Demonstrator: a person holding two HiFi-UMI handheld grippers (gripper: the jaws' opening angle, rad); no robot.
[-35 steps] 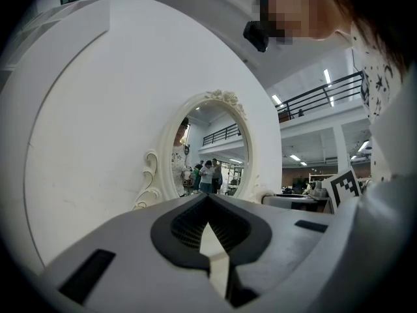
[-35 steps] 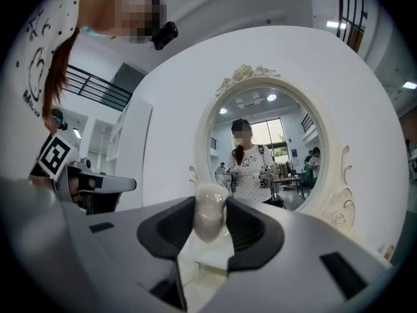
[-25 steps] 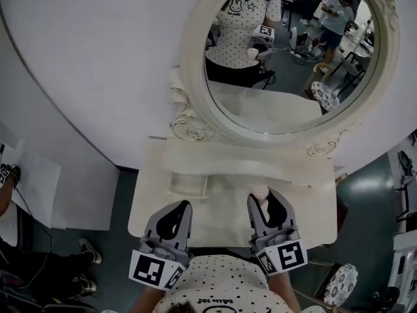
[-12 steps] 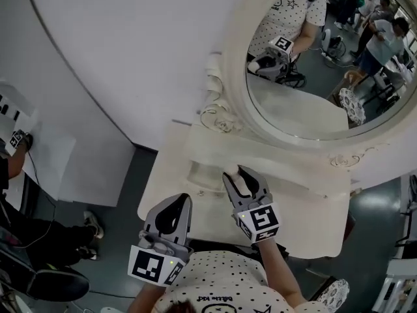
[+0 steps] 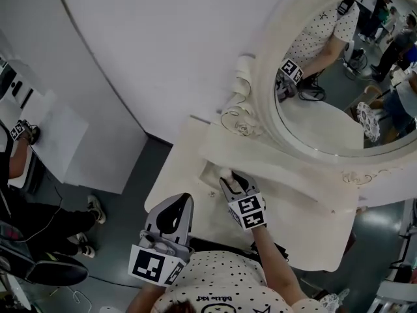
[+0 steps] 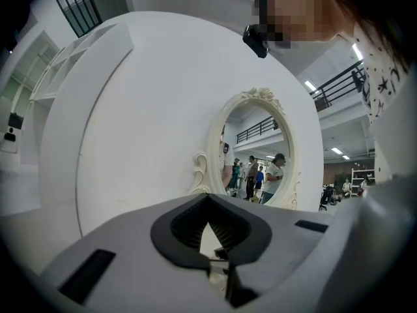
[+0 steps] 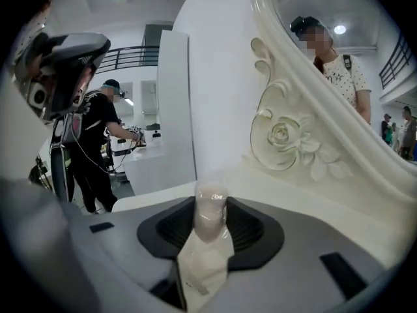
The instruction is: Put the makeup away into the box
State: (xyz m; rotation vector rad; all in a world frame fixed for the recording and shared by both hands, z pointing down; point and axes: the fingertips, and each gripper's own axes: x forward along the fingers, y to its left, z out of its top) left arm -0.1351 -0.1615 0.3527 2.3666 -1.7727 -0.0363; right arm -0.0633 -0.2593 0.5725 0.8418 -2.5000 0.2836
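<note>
A pale makeup tube with a clear pinkish cap stands between the jaws of my right gripper, which is shut on it. The cap pokes out past the tips of my right gripper. That gripper points down at the small cream open box at the back left of the vanity table, with the tube right over the box's edge. My left gripper hovers over the table's front left edge, jaws together and empty. Its tips meet in the left gripper view.
An oval mirror in a carved cream frame, with a rose ornament, rises just behind the box. A white curved wall stands to the left. A person works at a white desk at far left.
My right gripper has carried the tube down and to the left, from the table's middle to the box. The left gripper has stayed low at the front edge.
</note>
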